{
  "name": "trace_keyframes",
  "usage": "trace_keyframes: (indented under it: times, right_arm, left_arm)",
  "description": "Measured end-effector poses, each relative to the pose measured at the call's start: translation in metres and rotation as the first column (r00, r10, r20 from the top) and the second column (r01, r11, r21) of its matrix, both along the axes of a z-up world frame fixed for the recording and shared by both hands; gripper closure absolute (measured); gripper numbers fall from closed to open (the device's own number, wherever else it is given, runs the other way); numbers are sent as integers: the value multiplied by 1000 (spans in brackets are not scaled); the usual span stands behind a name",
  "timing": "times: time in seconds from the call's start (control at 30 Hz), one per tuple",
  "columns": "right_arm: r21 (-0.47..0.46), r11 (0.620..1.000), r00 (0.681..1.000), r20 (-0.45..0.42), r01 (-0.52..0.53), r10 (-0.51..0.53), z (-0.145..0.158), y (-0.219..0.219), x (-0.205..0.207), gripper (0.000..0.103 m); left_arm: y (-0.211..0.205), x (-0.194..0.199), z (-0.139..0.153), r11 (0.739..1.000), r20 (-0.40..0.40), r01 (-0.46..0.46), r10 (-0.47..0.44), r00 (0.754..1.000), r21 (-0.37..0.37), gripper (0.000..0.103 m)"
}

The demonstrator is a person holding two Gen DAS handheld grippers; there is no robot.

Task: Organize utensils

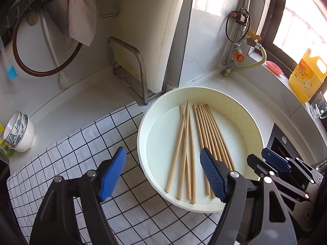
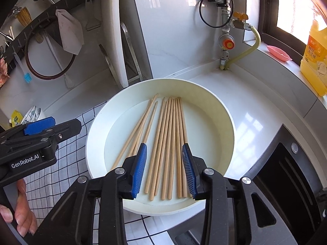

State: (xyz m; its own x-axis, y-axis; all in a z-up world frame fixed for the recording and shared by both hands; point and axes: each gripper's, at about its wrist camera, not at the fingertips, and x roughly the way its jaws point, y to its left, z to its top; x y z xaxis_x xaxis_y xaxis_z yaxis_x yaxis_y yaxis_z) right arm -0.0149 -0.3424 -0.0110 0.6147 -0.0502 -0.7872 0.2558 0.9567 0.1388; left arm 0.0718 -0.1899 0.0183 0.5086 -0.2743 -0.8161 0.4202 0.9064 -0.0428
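Note:
Several wooden chopsticks point(image 1: 192, 143) lie in a round white tray point(image 1: 155, 110) on the counter; they also show in the right wrist view point(image 2: 167, 138), in the tray point(image 2: 220, 110). A neat group lies on the right, a few crossed ones on the left. My left gripper point(image 1: 163, 157) is open and empty above the tray's near left edge. My right gripper point(image 2: 164, 153) is open, its blue fingers straddling the neat group just above it. The right gripper also shows at the tray's right in the left wrist view point(image 1: 265, 159).
A checked cloth point(image 1: 81, 143) lies under the tray's left side. Stacked bowls point(image 1: 19, 131) stand at far left. A metal rack with a white board point(image 1: 130, 65) stands behind. A yellow bottle point(image 1: 308, 75) is on the sill. A stove point(image 2: 286, 173) lies right.

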Motion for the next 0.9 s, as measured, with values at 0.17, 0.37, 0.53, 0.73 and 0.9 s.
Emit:
trace_keyframes:
  times: [0.17, 0.37, 0.53, 0.73, 0.9]
  right_arm:
    - [-6, 1000, 1000, 1, -10, 10, 4, 4, -1, 66]
    - [-10, 1000, 1000, 12, -15, 15, 7, 6, -3, 65]
    - [-17, 1000, 1000, 18, -13, 13, 9, 6, -5, 65]
    - [-17, 1000, 1000, 22, -21, 21, 10, 7, -6, 60]
    - [-26, 1000, 1000, 25, -16, 17, 11, 8, -7, 58]
  left_arm:
    - [3, -1, 3, 1000, 2, -8, 8, 1000, -1, 30]
    - [3, -3, 6, 1000, 14, -5, 5, 1000, 1, 30]
    - [4, -4, 8, 1000, 19, -11, 11, 1000, 2, 30]
    - [6, -5, 10, 1000, 30, -24, 24, 999, 3, 18]
    - [9, -6, 14, 999, 44, -32, 32, 999, 13, 12]
